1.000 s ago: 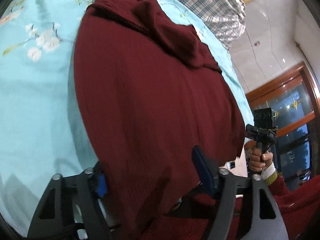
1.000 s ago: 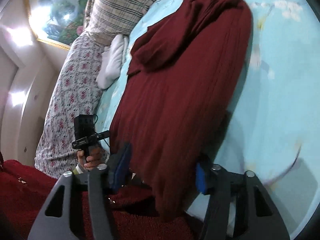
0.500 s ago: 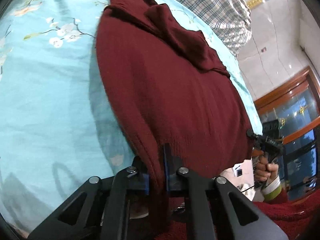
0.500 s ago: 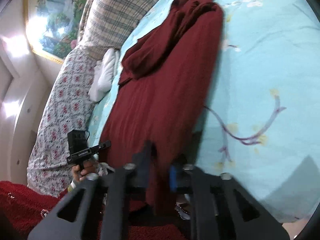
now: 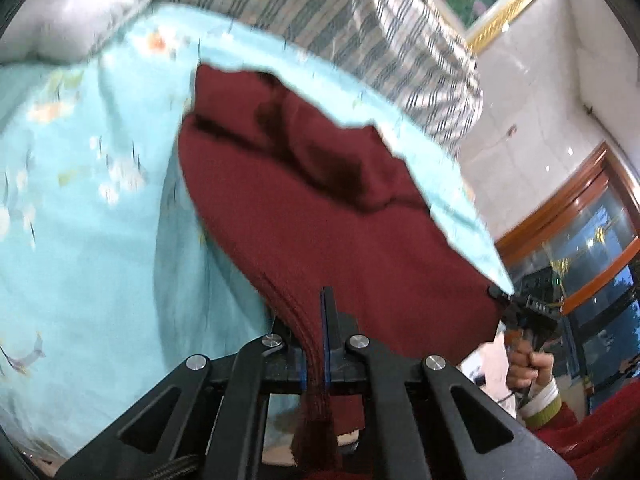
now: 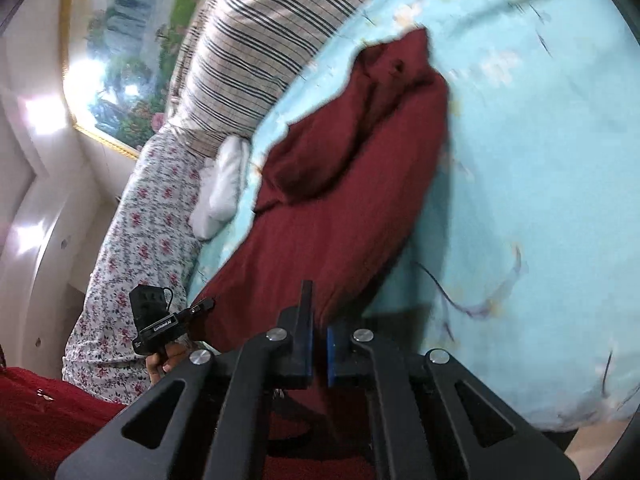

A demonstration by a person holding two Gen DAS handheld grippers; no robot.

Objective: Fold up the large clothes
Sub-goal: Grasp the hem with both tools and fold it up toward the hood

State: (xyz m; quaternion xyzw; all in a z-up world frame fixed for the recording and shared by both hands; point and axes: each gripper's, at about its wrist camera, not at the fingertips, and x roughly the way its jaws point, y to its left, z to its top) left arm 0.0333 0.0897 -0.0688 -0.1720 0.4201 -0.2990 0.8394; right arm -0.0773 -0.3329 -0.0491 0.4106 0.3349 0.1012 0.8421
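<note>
Pale blue flowered bedsheet (image 5: 100, 260) carries a dark red garment (image 5: 320, 208), striped pillow (image 5: 340, 20) at the far end. Left gripper (image 5: 314, 336) and right gripper (image 6: 318, 340) each pinch its near hem.

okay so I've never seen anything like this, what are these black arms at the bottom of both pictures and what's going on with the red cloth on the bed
Those black arms are hand-held claws: a person carries one in each hand, and a wide-angle camera on each looks out along its fingers. One picture is from the left claw, the other from the right claw. In each view you can also see the other hand gripping its tool at the side. A dark red knitted garment lies on a light blue flowered bedsheet, with a striped pillow beyond it. Both claws are shut on the garment's near edge, one at each side.
</note>
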